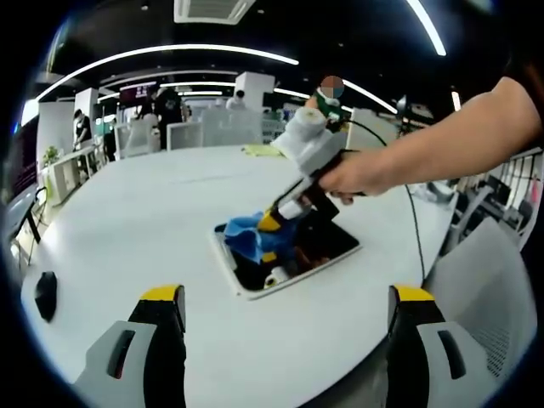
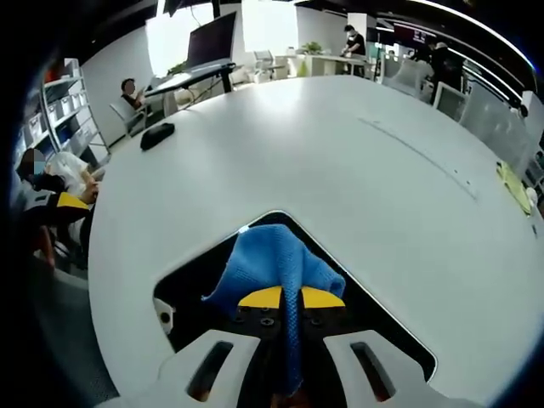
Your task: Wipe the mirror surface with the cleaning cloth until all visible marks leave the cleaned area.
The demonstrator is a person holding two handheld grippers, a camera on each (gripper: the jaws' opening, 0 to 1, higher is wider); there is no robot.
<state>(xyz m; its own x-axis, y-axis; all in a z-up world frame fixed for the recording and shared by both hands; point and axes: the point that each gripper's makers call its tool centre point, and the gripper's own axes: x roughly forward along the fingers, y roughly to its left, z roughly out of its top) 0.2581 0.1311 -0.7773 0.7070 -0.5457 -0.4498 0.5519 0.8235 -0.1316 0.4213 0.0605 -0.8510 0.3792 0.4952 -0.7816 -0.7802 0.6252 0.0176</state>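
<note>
Right tongs (image 2: 282, 299) clenched on the blue cloth (image 2: 272, 263), pressing it onto the mirror (image 2: 191, 285), which lies flat on the white surface (image 2: 340, 161). Left tongs (image 1: 289, 310) released, jaws wide apart, hovering near the mirror's edge without touching it. My call for this step: keep the cloth flat on the glass, overlap the strokes, cover the uncleaned half, and don't shove the mirror around.

White table (image 1: 153, 221), open-plan office

Cloth (image 2: 270, 265) on mirror (image 2: 191, 276); mirror on table (image 2: 340, 161).
</note>
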